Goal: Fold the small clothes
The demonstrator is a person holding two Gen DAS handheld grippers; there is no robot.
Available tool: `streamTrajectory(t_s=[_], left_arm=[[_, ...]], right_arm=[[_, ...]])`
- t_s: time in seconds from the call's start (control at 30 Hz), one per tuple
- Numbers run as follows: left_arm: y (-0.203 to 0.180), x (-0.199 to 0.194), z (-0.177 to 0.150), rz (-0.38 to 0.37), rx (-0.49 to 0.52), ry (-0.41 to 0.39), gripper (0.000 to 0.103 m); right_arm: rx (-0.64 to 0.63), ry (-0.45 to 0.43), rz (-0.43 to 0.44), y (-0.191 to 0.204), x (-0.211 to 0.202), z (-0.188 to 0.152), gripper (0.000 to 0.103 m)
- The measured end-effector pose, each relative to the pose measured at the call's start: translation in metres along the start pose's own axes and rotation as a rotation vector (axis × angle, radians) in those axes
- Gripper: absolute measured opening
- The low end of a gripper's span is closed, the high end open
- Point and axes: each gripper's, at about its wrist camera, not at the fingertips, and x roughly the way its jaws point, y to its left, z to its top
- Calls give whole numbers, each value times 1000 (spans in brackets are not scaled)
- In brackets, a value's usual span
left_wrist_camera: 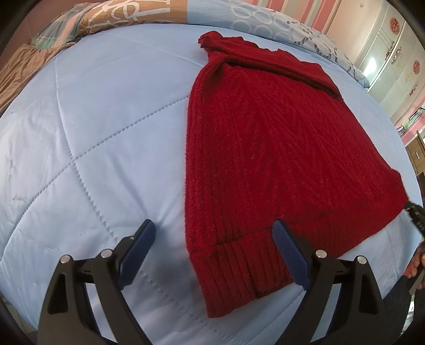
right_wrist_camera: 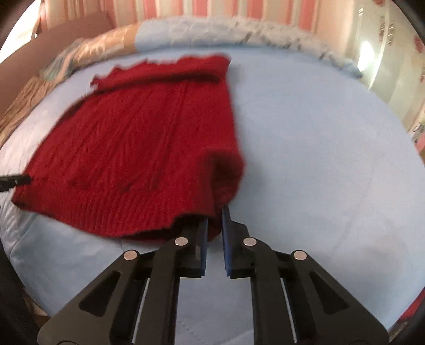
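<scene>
One claw (right_wrist_camera: 213,212) pinches red sweater (right_wrist_camera: 132,138); no legible writing.

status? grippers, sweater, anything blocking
Left gripper open, straddling the sweater hem. Right gripper shut on the sweater's near corner. Sweater otherwise flat on the blue quilt. Nothing in the way.

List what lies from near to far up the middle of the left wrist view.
Left hand-held gripper, open → red knit sweater → light blue quilt → patterned bedding at the far edge.
</scene>
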Motion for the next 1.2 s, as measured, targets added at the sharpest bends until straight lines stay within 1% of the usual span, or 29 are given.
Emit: streamTrajectory(t_s=[0.03, 0.1, 0.13, 0.23, 0.27, 0.3, 0.33, 0.37, 0.4, 0.43, 0.47, 0.5, 0.53, 0.6, 0.67, 0.7, 0.73, 0.77, 0.8, 0.83, 0.87, 0.9, 0.93, 0.97, 1.0, 1.03, 1.1, 1.17, 1.2], left_arm=[[0, 0, 0, 1, 1, 1, 90], [-1, 1, 0, 3, 5, 2, 90], [-1, 2, 0, 6, 9, 2, 90], [-1, 3, 1, 7, 14, 3, 90], [-1, 3, 1, 7, 15, 4, 90], [-1, 3, 1, 7, 17, 5, 90], [-1, 3, 1, 8, 19, 5, 90], [-1, 3, 1, 8, 22, 7, 90], [-1, 3, 1, 9, 25, 8, 90], [-2, 4, 2, 10, 26, 10, 90], [-2, 4, 2, 11, 25, 9, 90], [-2, 4, 2, 13, 26, 8, 90], [-3, 4, 2, 14, 24, 6, 90], [-4, 4, 2, 12, 18, 5, 90], [-3, 4, 1, 9, 12, 4, 90], [-2, 4, 1, 8, 11, 4, 90], [-2, 4, 0, 8, 12, 3, 90], [-1, 4, 0, 8, 15, 3, 90], [0, 4, -1, 8, 17, 3, 90], [0, 4, -1, 8, 18, 3, 90], [-1, 4, -1, 10, 19, 3, 90], [-2, 4, -1, 12, 22, 2, 90], [-3, 4, -2, 14, 26, 2, 90], [-4, 5, -2, 16, 28, 1, 90], [-4, 6, -3, 17, 32, 1, 90], [-5, 6, -4, 18, 35, -1, 91], [-5, 7, -4, 15, 36, -2, 91], [-4, 7, -5, 10, 33, -2, 91], [-4, 6, -5, 9, 32, 0, 91]], right_arm=[[21, -43, -13, -4, -13, 1, 3], [87, -88, -11, -17, -29, 0, 1], [155, -87, -9, -31, -31, -5, 1], [296, 8, 6, -69, -12, -29, 1], [318, 24, 24, -75, -11, -32, 1], [354, 45, 69, -81, -11, -36, 4], [375, 38, 106, -83, -14, -37, 5], [397, 19, 167, -84, -18, -34, 15], [403, 9, 205, -82, -21, -30, 31], [398, -5, 235, -77, -25, -22, 70], [388, -28, 245, -71, -27, -14, 83], [376, -45, 265, -66, -26, -6, 82], [372, -37, 273, -63, -22, 0, 80], [393, 34, 286, -56, -2, 9, 67], [452, 116, 339, -55, 18, 6, 43], [487, 139, 363, -55, 24, 2, 36], [523, 151, 373, -56, 29, -2, 18], [534, 147, 363, -56, 31, -1, 10], [537, 122, 337, -58, 26, -1, 9], [498, 45, 302, -55, 9, 4, 9], [457, 13, 268, -53, -1, 7, 8], [378, -15, 209, -45, -13, 13, 8], [241, -35, 121, -30, -24, 18, 8], [145, -33, 65, -18, -29, 18, 8], [81, -10, 33, -9, -27, 16, 8], [38, 33, 6, -3, -17, 11, 8], [62, 114, -2, -10, 6, -6, 8], [170, 140, 52, -25, 17, -23, 10], [252, 135, 122, -34, 15, -28, 12]])
